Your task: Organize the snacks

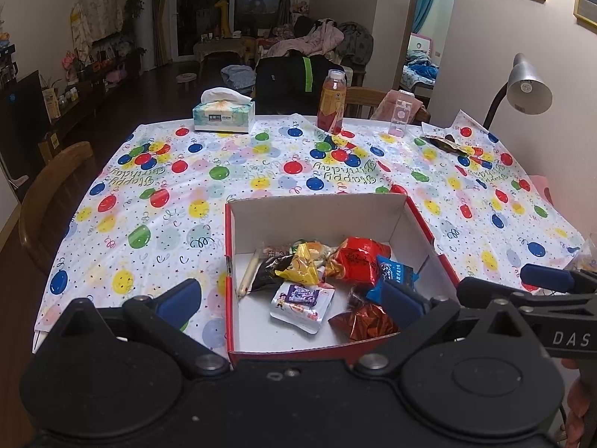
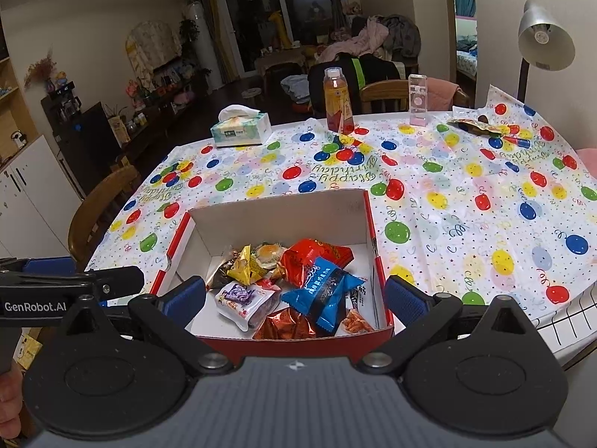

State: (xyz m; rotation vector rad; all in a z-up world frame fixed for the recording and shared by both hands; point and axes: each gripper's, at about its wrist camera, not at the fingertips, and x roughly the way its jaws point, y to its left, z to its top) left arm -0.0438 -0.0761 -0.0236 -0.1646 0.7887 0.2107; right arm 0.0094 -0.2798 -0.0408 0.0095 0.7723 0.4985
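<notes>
Both tongs are hovering at the near edge of the table, jaws spread wide and gripping nothing. The left gripper (image 1: 289, 298) has its left finger out over the balloon tablecloth (image 1: 156, 201) and its right finger inside the red box (image 1: 317, 209), so it straddles the box's left wall. The right gripper (image 2: 296, 296) brackets almost the whole box between its fingers.

Going left to right inside the box, just ahead of the tongs: a thin beige stick (image 1: 248, 270) along the left wall, a yellow packet (image 2: 244, 267), a white and purple pouch (image 2: 244, 298), a red bag (image 2: 315, 259), and a blue wrapper (image 2: 322, 293) lying on top of the pile.

Far beyond the tongs: a tissue box (image 2: 240, 128), an orange drink bottle (image 2: 337, 99), a clear container (image 2: 418, 99), and one stray snack packet (image 2: 475, 126) off to the right, by the lamp (image 2: 544, 37).
</notes>
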